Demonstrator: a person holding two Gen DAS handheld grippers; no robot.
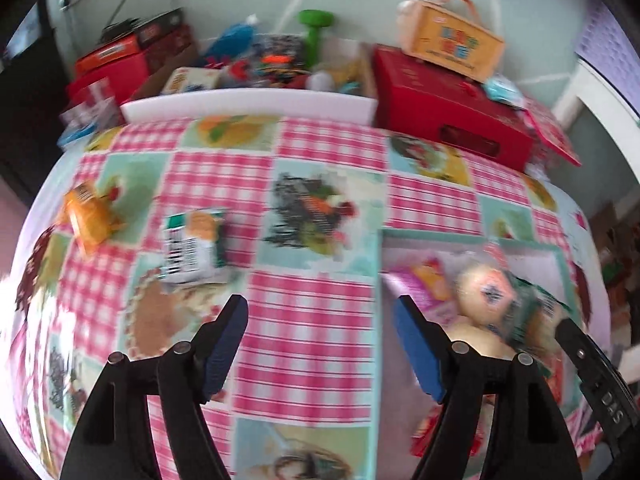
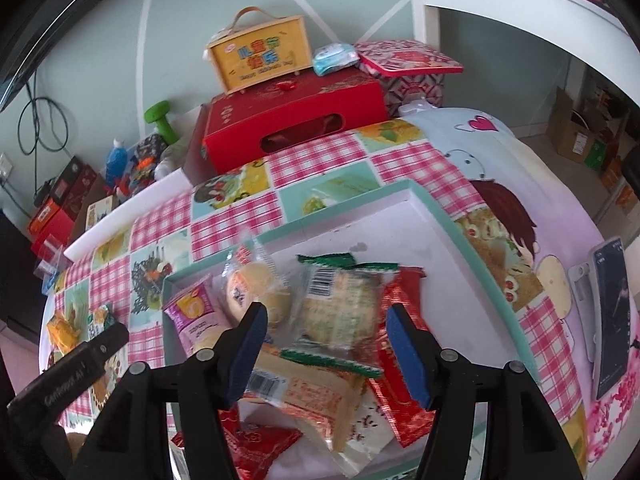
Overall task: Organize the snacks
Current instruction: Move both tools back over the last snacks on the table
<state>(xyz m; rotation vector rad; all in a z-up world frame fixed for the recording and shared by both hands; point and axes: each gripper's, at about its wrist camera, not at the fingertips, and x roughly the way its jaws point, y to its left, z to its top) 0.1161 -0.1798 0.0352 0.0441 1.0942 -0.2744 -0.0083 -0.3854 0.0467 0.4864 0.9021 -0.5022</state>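
A white tray with a mint rim lies on the patchwork tablecloth and holds several snack packs: a green-edged cracker pack, a round yellow cake, a purple pack and red packs. My right gripper is open and empty just above this pile. My left gripper is open and empty over the cloth, left of the tray. A green-white snack pack and an orange pack lie loose on the cloth ahead-left of it. The left view is blurred.
A red gift box with a yellow handled box on it stands at the table's back. A phone on a stand lies at the right. A cluttered white bin with a green dumbbell sits behind the table.
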